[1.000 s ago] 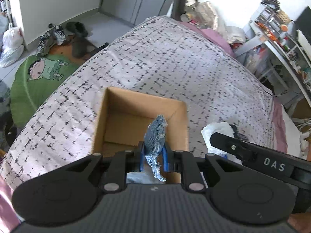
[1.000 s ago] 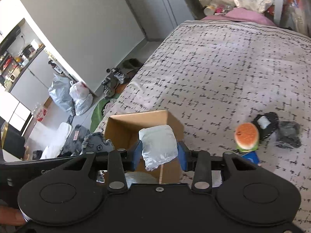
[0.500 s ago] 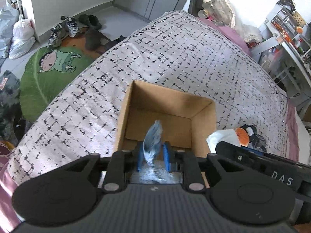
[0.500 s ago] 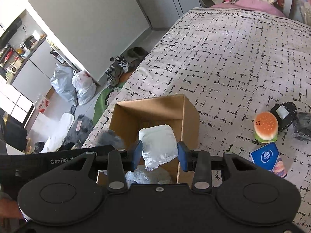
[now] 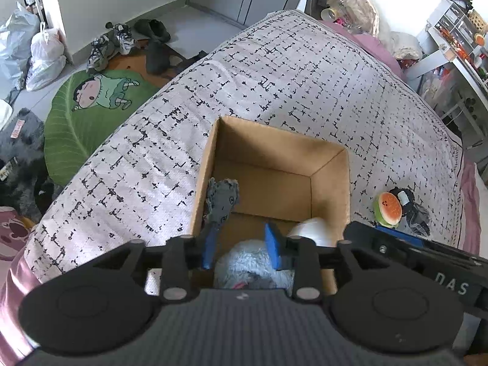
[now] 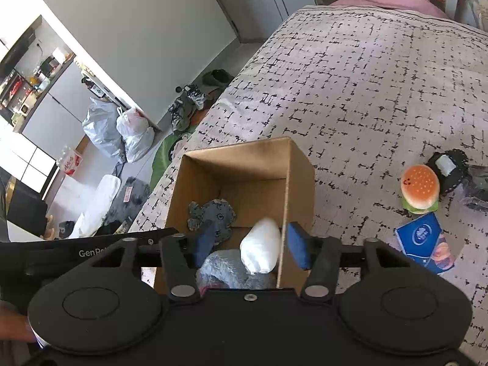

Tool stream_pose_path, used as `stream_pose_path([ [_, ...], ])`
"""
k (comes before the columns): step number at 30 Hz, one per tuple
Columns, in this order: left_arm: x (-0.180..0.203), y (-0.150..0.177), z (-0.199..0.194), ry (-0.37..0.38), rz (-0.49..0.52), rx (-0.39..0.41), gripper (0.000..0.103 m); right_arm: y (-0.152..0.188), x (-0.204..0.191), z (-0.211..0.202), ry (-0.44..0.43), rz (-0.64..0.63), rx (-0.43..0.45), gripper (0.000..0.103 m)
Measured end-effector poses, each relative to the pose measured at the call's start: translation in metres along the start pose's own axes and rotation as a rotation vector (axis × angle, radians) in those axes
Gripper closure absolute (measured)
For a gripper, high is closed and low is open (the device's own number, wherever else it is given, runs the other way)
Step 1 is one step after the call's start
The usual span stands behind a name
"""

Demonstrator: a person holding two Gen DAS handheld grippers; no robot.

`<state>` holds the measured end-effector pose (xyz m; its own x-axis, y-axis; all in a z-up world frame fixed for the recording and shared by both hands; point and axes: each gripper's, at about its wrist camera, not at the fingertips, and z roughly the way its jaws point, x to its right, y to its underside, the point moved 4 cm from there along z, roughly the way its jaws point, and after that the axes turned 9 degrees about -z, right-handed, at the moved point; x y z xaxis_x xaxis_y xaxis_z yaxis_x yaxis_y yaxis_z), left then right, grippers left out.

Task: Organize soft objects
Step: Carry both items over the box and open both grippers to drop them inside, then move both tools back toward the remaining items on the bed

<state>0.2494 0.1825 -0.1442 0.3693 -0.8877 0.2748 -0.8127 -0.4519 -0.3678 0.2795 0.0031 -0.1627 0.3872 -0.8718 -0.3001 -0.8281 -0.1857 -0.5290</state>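
Observation:
An open cardboard box sits on the patterned bedspread. My left gripper is open above the box's near end; the grey fabric toy hangs loose by its left finger inside the box. My right gripper is open over the box's right wall; the white soft packet sits free between its fingers, dropping in. A fluffy pale blue-grey plush lies in the box bottom.
A burger plush, a black pouch and a blue packet lie on the bed right of the box. The bed's left edge drops to a floor with a green rug, shoes and bags.
Both grippers moved over the box and opened. The left let go of the grey fabric toy, the right let go of the white packet; both now fall into the box.

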Motion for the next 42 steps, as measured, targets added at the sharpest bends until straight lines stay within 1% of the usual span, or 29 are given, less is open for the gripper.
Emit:
stream_pose_path([
  [1, 0.002, 0.001, -0.001, -0.006, 0.004, 0.010, 0.058, 0.001, 0.002, -0.003, 0.002, 0.004, 0.004, 0.040],
  [2, 0.003, 0.002, -0.003, -0.009, 0.007, 0.021, 0.051, 0.002, 0.006, -0.006, 0.007, 0.007, 0.009, 0.038],
  [3, 0.005, 0.002, -0.003, -0.009, 0.010, 0.028, 0.045, 0.003, 0.009, -0.009, 0.013, 0.009, 0.014, 0.033],
  [4, 0.007, 0.003, -0.004, -0.003, 0.014, 0.031, 0.042, 0.005, 0.012, -0.013, 0.021, 0.009, 0.020, 0.027],
  [5, 0.010, 0.004, -0.004, 0.005, 0.016, 0.029, 0.037, 0.007, 0.016, -0.017, 0.029, 0.010, 0.028, 0.024],
  [6, 0.012, 0.005, -0.005, 0.012, 0.018, 0.029, 0.036, 0.008, 0.019, -0.020, 0.037, 0.010, 0.036, 0.020],
  [8, 0.018, 0.007, -0.006, 0.014, 0.026, 0.039, 0.035, 0.013, 0.028, -0.028, 0.051, 0.000, 0.047, 0.018],
  [10, 0.024, 0.010, -0.008, 0.022, 0.038, 0.057, 0.034, 0.018, 0.036, -0.034, 0.073, -0.011, 0.050, 0.013],
  [13, 0.034, 0.015, -0.010, 0.039, 0.044, 0.073, 0.028, 0.026, 0.048, -0.042, 0.102, -0.019, 0.066, 0.007],
  [15, 0.041, 0.018, -0.011, 0.072, 0.035, 0.076, 0.026, 0.030, 0.057, -0.048, 0.111, -0.018, 0.078, 0.006],
  [18, 0.051, 0.023, -0.011, 0.133, 0.007, 0.059, 0.026, 0.035, 0.068, -0.057, 0.116, -0.018, 0.098, 0.000],
  [20, 0.059, 0.026, -0.011, 0.152, 0.008, 0.053, 0.026, 0.038, 0.074, -0.062, 0.123, -0.030, 0.115, 0.000],
  [25, 0.081, 0.036, -0.011, 0.125, 0.069, 0.068, 0.026, 0.042, 0.091, -0.072, 0.148, -0.056, 0.124, 0.000],
  [28, 0.092, 0.041, -0.012, 0.132, 0.079, 0.070, 0.026, 0.044, 0.102, -0.079, 0.162, -0.062, 0.130, 0.000],
  [30, 0.100, 0.044, -0.010, 0.135, 0.080, 0.061, 0.026, 0.045, 0.111, -0.082, 0.154, -0.060, 0.126, 0.000],
  [33, 0.112, 0.048, -0.007, 0.134, 0.093, 0.056, 0.026, 0.046, 0.123, -0.088, 0.170, -0.045, 0.129, 0.000],
  [37, 0.129, 0.055, -0.002, 0.133, 0.121, 0.050, 0.026, 0.046, 0.139, -0.095, 0.166, -0.035, 0.143, 0.000],
  [42, 0.150, 0.063, 0.008, 0.113, 0.157, 0.025, 0.026, 0.049, 0.164, -0.099, 0.135, 0.060, 0.156, 0.000],
])
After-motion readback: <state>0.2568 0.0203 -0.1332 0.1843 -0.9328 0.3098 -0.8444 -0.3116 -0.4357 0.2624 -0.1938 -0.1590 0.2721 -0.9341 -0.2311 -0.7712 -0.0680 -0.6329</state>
